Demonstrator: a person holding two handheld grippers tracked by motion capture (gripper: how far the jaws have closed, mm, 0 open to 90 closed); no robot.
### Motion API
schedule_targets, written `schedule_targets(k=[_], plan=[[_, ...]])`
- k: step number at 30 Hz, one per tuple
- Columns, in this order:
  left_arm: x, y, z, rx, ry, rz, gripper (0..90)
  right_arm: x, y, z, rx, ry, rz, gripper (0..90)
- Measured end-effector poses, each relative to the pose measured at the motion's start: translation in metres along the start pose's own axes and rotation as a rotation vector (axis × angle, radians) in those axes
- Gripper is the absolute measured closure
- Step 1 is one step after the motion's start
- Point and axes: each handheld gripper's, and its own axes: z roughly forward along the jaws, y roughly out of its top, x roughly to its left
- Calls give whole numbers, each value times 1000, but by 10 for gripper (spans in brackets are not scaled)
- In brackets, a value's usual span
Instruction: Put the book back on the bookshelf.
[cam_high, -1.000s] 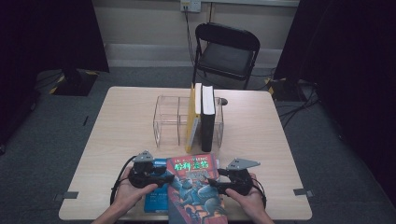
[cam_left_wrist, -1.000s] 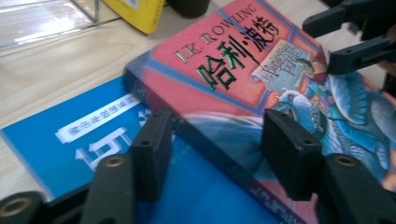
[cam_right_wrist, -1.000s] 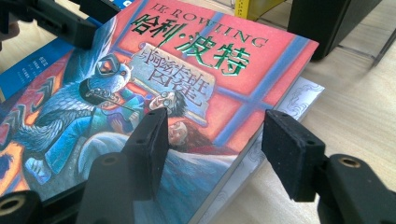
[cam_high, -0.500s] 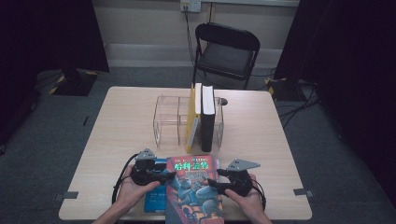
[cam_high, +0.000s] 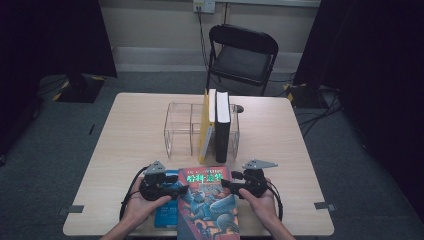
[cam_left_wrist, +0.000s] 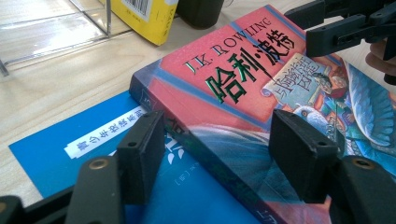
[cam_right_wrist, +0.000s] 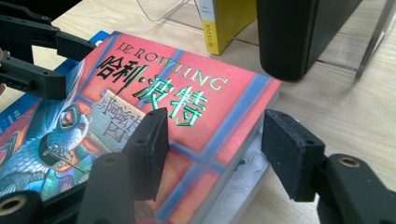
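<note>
Upright in clear rack (cam_high: 177, 125), yellow book (cam_high: 206, 125), black book (cam_high: 222, 125), both grippers' fingers released.

Counter (cam_high: 280, 150) evenly lit from above, dark surroundings; green glare on the book (cam_right_wrist: 187, 107) lettering, near tool pads softly blurred.

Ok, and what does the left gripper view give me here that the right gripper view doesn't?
Left gripper view: the white label strip on the blue book, and the barcode on the yellow book. Right gripper view: pale patterned paper under the red book. Both: the red book's cover, the yellow book, the clear holder, and open jaws astride an edge of the red book. The left gripper has just been opening; the right gripper is open too.
</note>
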Motion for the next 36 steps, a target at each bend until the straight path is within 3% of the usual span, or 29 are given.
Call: schedule_targets(k=[3,10,19,29,36], plan=[[-3,-1,1,0,-3,47,280,0,-1,1,-5,7,29,408],[-5,-1,2,2,10,40,269,1,0,-4,-23,8,87,501],[-5,-1,2,-1,9,39,267,2,-6,-7,-16,19,165,503],[-6,-4,3,-20,10,46,253,10,-8,-16,-30,24,155,505],[-6,-4,3,-22,10,47,252,14,-11,-26,-41,72,181,504]])
